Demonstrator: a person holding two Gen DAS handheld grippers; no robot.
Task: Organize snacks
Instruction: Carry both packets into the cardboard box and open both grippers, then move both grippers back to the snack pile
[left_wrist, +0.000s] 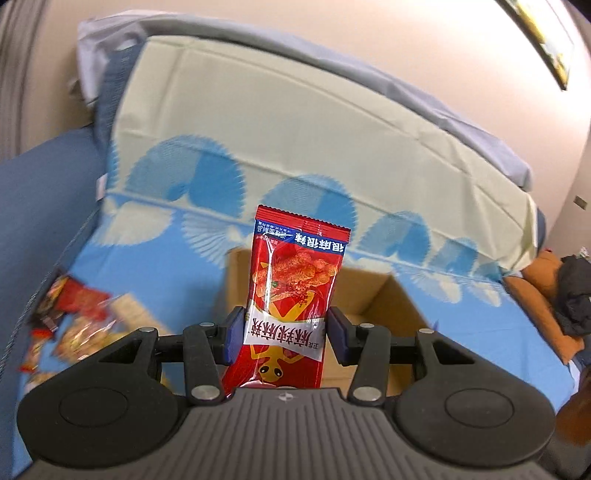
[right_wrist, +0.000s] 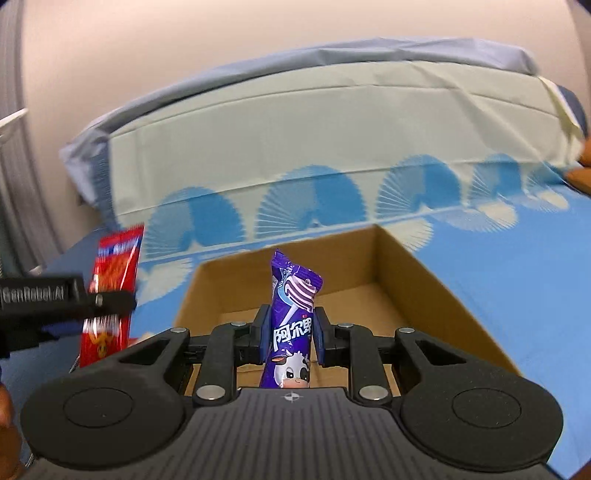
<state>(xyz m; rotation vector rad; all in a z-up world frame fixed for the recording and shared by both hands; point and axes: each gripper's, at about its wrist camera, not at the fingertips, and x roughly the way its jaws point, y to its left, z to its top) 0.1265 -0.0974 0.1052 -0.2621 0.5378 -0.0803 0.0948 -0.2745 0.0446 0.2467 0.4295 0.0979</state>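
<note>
My left gripper (left_wrist: 286, 338) is shut on a red spicy-snack packet (left_wrist: 295, 280), held upright above the near left edge of an open cardboard box (left_wrist: 384, 295). My right gripper (right_wrist: 291, 334) is shut on a purple candy packet (right_wrist: 291, 317) with a cow on it, held upright over the box (right_wrist: 413, 280), whose floor looks bare. The left gripper with the red packet (right_wrist: 114, 291) also shows at the left of the right wrist view, beside the box.
The box sits on a bed with a blue fan-patterned sheet (left_wrist: 177, 251). A pile of loose snack packets (left_wrist: 74, 317) lies at the left. A pale folded quilt (left_wrist: 295, 122) is behind the box. Orange and dark cloth (left_wrist: 554, 291) lie at the right.
</note>
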